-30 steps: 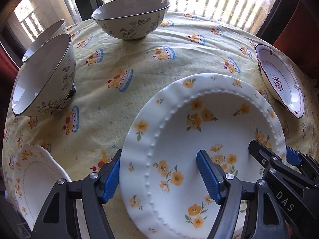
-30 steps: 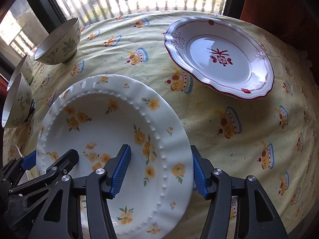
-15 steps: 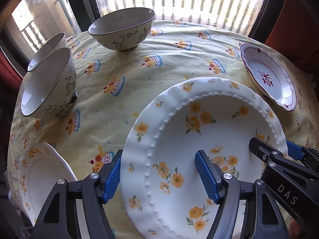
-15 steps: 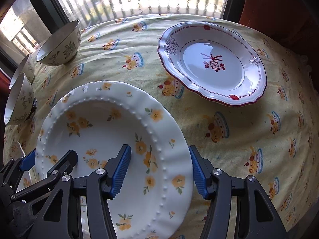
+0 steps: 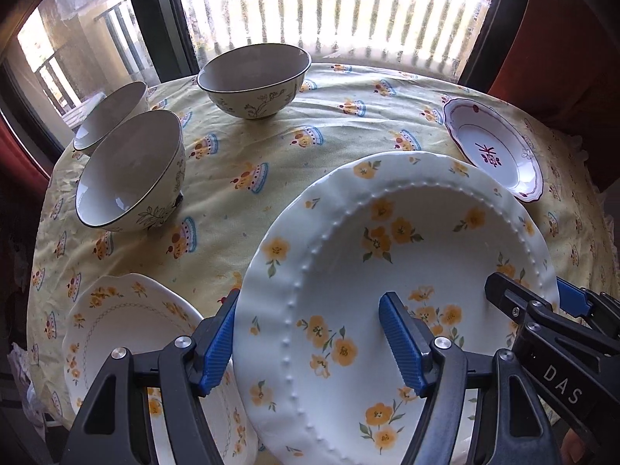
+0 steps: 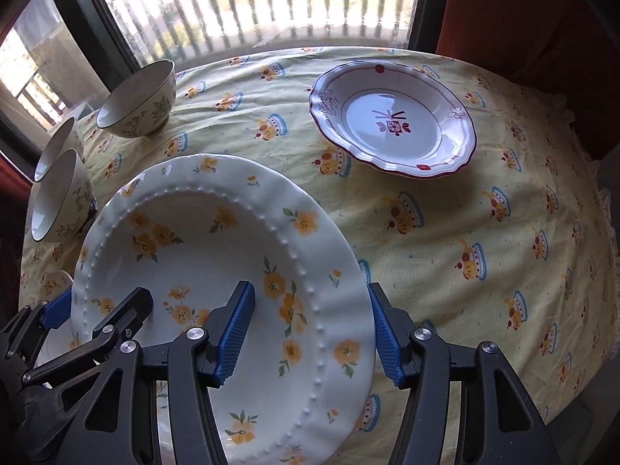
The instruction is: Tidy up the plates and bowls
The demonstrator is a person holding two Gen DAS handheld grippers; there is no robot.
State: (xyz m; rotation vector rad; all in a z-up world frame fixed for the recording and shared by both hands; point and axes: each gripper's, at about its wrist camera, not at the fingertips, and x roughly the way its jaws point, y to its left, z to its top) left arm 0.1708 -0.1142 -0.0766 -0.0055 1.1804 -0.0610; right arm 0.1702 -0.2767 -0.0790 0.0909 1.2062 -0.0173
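Left wrist view: left gripper [image 5: 310, 343] straddles the left rim of the yellow-flower plate [image 5: 407, 255], one blue pad outside the edge, one inside the well; whether the pads actually press the rim cannot be told. Right gripper [image 6: 310, 333] straddles the opposite rim the same way, contact likewise unclear. Plate sits tilted over the yellow tablecloth [image 6: 465, 232], near the front edge, partly overlapping a second floral plate [image 5: 128, 321] at lower left. Red-trimmed plate [image 6: 391, 124] lies flat, well apart at the far right. Three bowls [image 5: 131, 172] upright at far left and back, two touching.
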